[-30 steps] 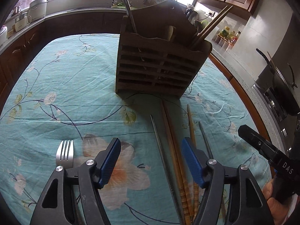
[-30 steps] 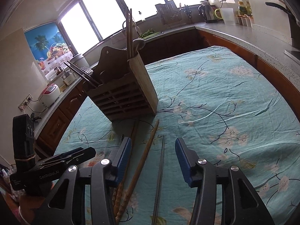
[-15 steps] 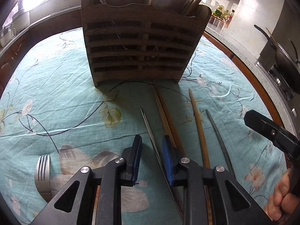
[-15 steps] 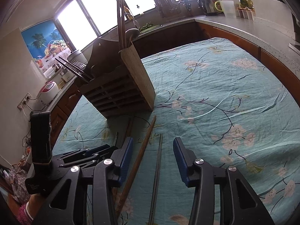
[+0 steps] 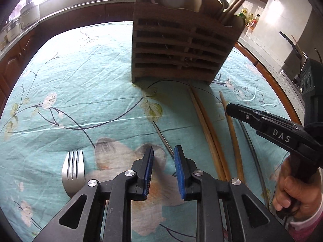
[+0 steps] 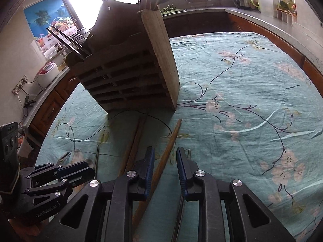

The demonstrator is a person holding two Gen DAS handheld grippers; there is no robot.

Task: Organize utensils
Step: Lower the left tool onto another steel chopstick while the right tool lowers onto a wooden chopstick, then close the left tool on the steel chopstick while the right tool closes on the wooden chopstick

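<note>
Right tongs (image 6: 165,149), just narrowing, loosely straddle wooden chopstick (image 6: 173,133); left tongs (image 5: 163,148), ajar, near fork (image 5: 73,167).

In the left wrist view, the fork (image 5: 73,169) shows only its tines and neck; its handle runs under the left gripper (image 5: 163,157) at the lower edge. The metal chopstick (image 5: 162,137) disappears behind the right-hand blue pad. Contents of the wooden holder (image 5: 181,46) are blurred at the top edge. In the right wrist view, the wooden chopstick (image 6: 167,147) is cut off below the right gripper (image 6: 164,161).
</note>
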